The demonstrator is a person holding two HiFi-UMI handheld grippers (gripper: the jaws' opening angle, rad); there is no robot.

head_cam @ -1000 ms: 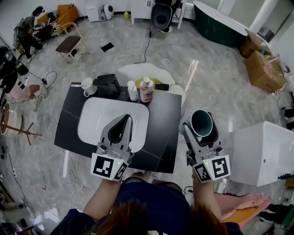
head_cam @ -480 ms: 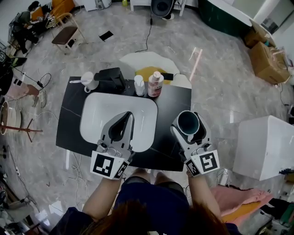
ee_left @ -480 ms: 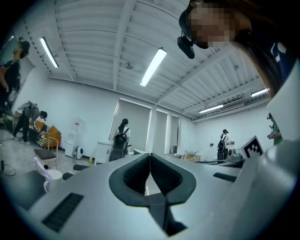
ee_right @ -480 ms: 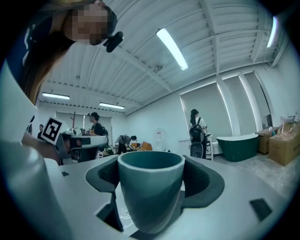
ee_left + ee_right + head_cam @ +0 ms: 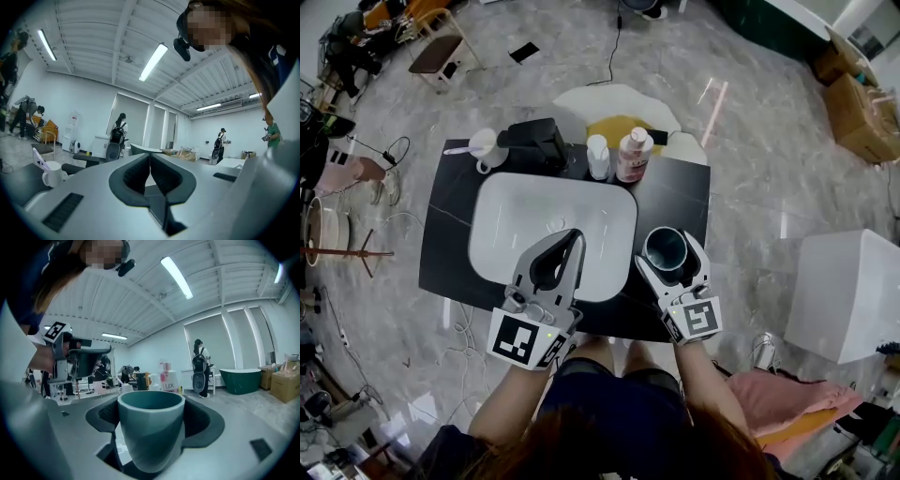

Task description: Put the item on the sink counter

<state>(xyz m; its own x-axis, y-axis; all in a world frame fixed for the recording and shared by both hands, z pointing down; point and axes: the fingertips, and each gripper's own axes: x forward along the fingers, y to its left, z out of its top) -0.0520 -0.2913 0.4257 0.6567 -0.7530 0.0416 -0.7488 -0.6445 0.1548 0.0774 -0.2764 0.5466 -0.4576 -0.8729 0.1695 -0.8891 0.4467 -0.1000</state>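
Note:
A teal cup (image 5: pixel 666 249) stands upright between the jaws of my right gripper (image 5: pixel 668 246), which is shut on its sides. In the right gripper view the cup (image 5: pixel 150 432) fills the gap of that gripper (image 5: pixel 152 414). In the head view it hangs over the front right part of the black sink counter (image 5: pixel 680 202), beside the white basin (image 5: pixel 516 220). Whether it touches the counter I cannot tell. My left gripper (image 5: pixel 575 235) is shut and empty over the basin's front edge; its jaws meet at the tip (image 5: pixel 150 154).
Along the counter's back stand a white mug (image 5: pixel 483 148), a black faucet block (image 5: pixel 539 145), a white bottle (image 5: pixel 598 156) and a pink-capped bottle (image 5: pixel 633 156). A white cabinet (image 5: pixel 844 291) stands to the right. People are at the room's far left.
My right gripper has carried the cup down and to the left, from beyond the counter's right edge to over its front right part. The left gripper has sunk a little.

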